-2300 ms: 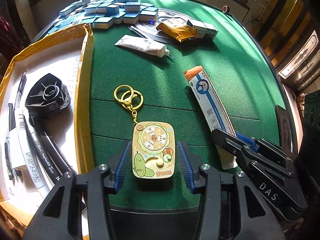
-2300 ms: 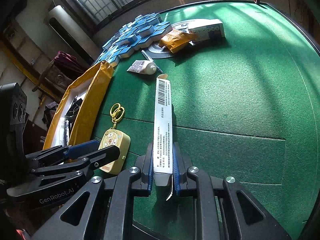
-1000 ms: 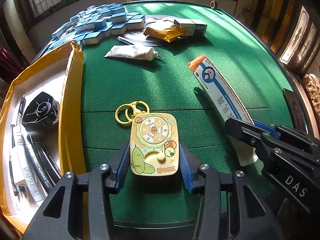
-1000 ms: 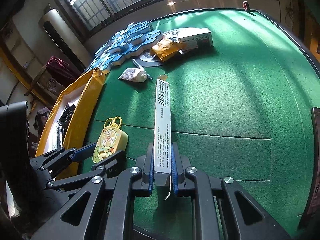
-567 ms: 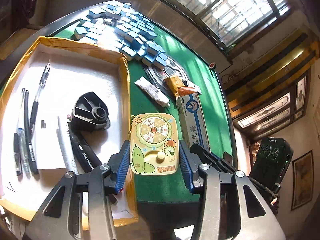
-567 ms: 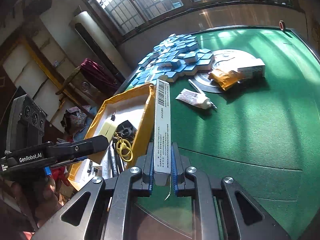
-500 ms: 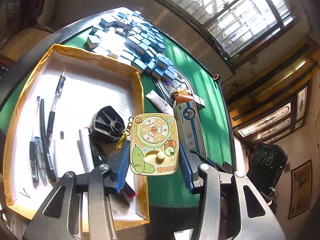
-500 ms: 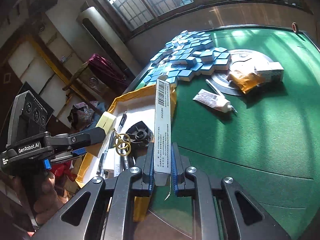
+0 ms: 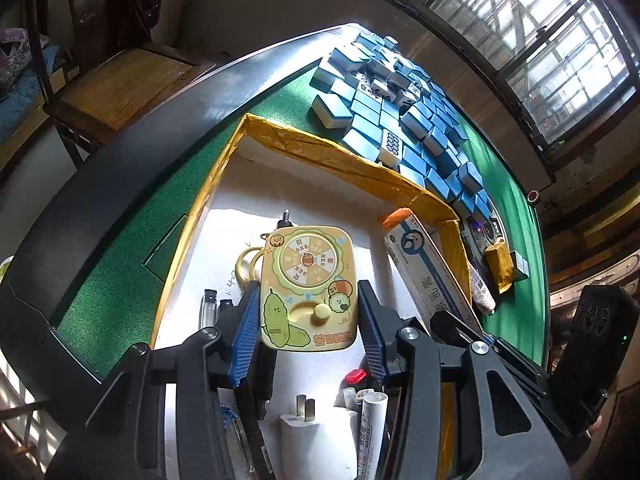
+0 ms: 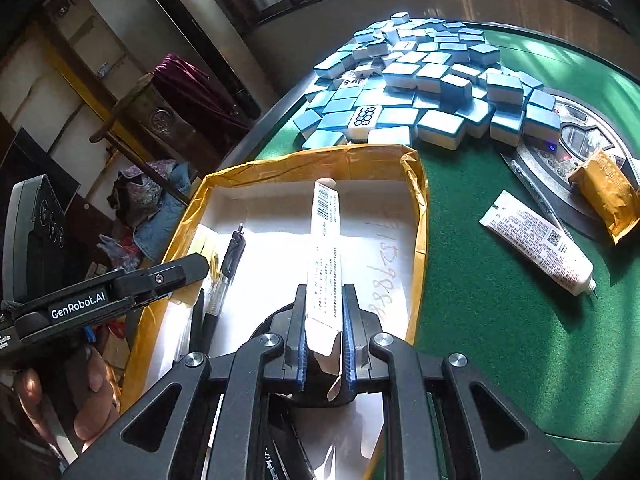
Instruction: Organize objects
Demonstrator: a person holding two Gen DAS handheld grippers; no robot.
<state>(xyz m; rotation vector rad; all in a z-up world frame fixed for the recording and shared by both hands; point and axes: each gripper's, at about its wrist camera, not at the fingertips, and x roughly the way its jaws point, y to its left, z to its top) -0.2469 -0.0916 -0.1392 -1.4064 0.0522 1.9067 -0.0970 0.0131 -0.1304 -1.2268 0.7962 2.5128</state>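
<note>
My left gripper point(image 9: 307, 320) is shut on a yellow toy keychain point(image 9: 307, 285) with a spinner face and yellow rings point(image 9: 245, 265), held over the white floor of the yellow-rimmed box point(image 9: 336, 152). My right gripper point(image 10: 324, 336) is shut on a long white toothpaste carton point(image 10: 325, 248), also held over the box point(image 10: 420, 208). The carton shows in the left wrist view point(image 9: 432, 272), just right of the keychain. The left gripper appears at the left of the right wrist view point(image 10: 188, 268).
Pens point(image 10: 224, 272), markers point(image 9: 370, 420) and a white plug point(image 9: 316, 436) lie in the box. Blue mahjong tiles point(image 10: 420, 80) are piled beyond it on the green table point(image 10: 500, 340). A white tube point(image 10: 536, 240) and an orange packet point(image 10: 608, 192) lie right of the box.
Both grippers lifted their objects off the green table and carried them left over the box. They now sit lower and deeper inside the box than half a second ago.
</note>
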